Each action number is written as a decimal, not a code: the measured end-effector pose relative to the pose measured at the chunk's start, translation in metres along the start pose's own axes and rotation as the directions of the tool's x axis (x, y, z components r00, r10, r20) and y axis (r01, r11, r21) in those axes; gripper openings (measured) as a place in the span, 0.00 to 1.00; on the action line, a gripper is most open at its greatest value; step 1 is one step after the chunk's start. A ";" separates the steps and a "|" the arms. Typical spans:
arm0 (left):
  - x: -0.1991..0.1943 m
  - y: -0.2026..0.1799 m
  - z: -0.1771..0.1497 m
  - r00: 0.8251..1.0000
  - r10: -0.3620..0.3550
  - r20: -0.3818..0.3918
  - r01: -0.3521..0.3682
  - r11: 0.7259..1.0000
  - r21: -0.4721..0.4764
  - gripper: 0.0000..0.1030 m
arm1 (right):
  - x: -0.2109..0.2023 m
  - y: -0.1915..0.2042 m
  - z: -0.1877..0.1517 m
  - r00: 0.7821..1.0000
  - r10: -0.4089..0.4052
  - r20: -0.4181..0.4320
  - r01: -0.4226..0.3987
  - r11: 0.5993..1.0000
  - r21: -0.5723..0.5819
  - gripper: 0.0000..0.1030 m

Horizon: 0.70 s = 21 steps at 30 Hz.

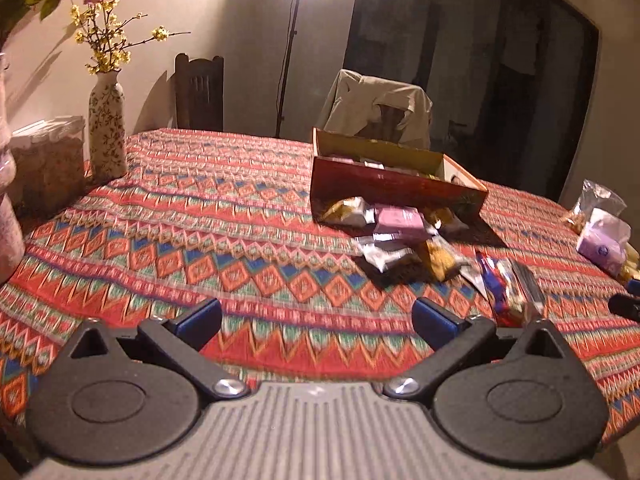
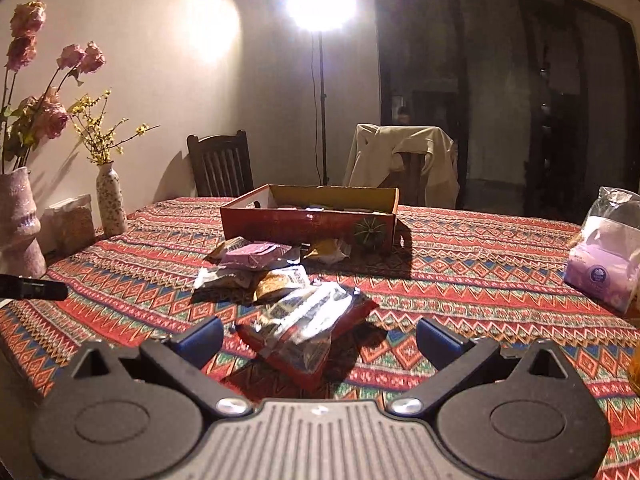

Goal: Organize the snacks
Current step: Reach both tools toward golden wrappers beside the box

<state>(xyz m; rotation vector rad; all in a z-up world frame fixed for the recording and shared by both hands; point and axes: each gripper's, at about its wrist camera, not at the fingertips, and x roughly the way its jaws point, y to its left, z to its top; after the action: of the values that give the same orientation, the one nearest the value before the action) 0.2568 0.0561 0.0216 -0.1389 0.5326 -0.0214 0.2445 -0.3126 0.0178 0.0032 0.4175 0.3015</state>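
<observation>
A red cardboard box (image 2: 308,222) with some packets inside stands mid-table; it also shows in the left wrist view (image 1: 396,184). Loose snack packets lie in front of it: a pink packet (image 2: 256,254) (image 1: 400,218), silver and yellow ones (image 2: 280,280) (image 1: 436,258), and a red-edged clear packet (image 2: 312,328) (image 1: 508,288). My right gripper (image 2: 319,334) is open, low over the cloth, its jaws either side of the red-edged packet without touching it. My left gripper (image 1: 318,316) is open and empty over bare cloth, left of the pile.
The patterned tablecloth (image 2: 460,280) covers the table. Two vases (image 2: 110,200) (image 2: 18,228) and a jar (image 2: 70,222) stand at the left edge. A clear bag with a purple pack (image 2: 604,264) lies at the right. Two chairs (image 2: 222,166) and a lamp stand (image 2: 322,112) are behind.
</observation>
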 end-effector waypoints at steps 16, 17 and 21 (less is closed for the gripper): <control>0.176 -0.017 0.089 0.994 -0.067 -0.091 0.077 0.991 0.113 0.91 | 0.177 -0.026 0.089 0.996 0.039 -0.083 -0.045 0.997 -0.065 0.89; 0.189 -0.019 0.092 0.992 -0.069 -0.104 0.082 0.989 0.126 0.91 | 0.193 -0.028 0.092 0.994 0.047 -0.096 -0.054 0.996 -0.069 0.89; 0.234 -0.024 0.099 0.981 -0.098 -0.165 0.124 0.981 0.151 0.91 | 0.258 -0.034 0.096 0.983 0.065 -0.173 -0.077 0.995 -0.066 0.84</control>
<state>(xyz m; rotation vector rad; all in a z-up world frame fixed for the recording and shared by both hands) 0.5086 0.0321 -0.0091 -0.0087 0.6778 -0.1857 0.5171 -0.2646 0.0007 -0.0788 0.5769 0.3887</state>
